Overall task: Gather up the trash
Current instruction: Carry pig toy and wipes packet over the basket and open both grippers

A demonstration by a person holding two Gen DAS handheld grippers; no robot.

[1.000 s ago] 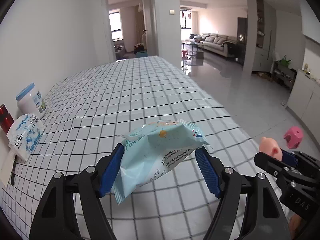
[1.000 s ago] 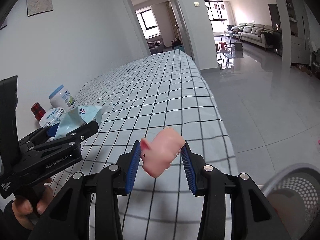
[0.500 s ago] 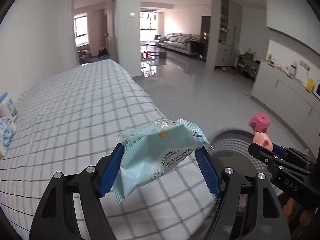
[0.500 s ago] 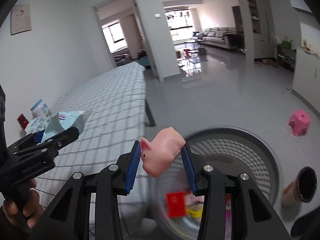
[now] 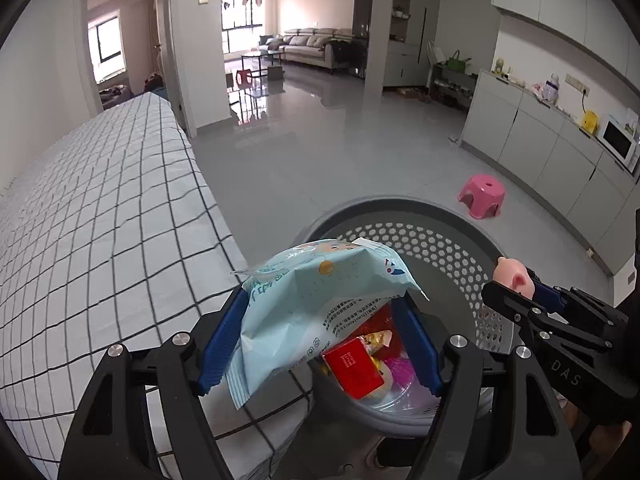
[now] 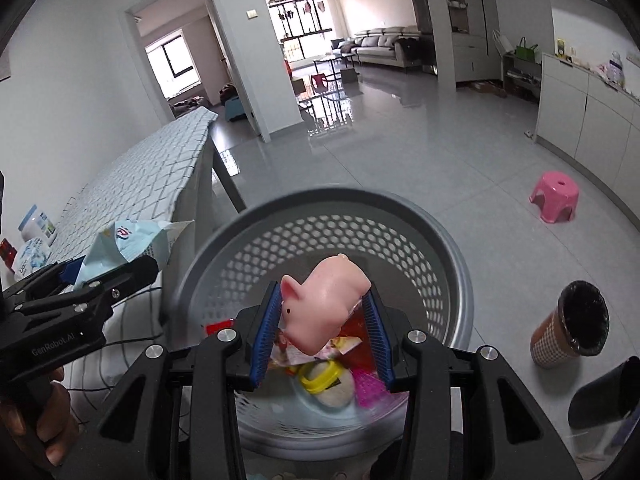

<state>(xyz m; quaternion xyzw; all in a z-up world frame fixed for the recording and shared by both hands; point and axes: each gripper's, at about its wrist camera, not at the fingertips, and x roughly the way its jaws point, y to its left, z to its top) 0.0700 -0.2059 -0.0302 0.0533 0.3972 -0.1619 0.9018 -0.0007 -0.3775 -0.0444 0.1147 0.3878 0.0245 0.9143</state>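
My left gripper [image 5: 320, 336] is shut on a light blue wipes packet [image 5: 316, 300] and holds it over the table edge, beside the near rim of a grey perforated trash basket [image 5: 424, 236]. The packet also shows in the right wrist view [image 6: 132, 248]. My right gripper [image 6: 322, 336] is shut on a pink toy pig [image 6: 324, 312] and holds it above the basket [image 6: 320, 220]. The pig also shows in the left wrist view [image 5: 514, 278]. Trash lies in the basket bottom: a red box [image 5: 354, 368], a yellow ring [image 6: 320, 376] and pink scraps.
The checked tablecloth table [image 5: 100, 220] lies to the left. On it stand a white jar [image 6: 38, 224] and a wipes pack [image 6: 30, 258]. A pink stool [image 6: 554, 196] and a brown checked bin with a black liner [image 6: 572, 328] stand on the floor at right.
Both grippers swung right from over the table to the basket. The right one, with the pig, now hangs over the basket's middle; the left one, with the packet, has reached its rim.
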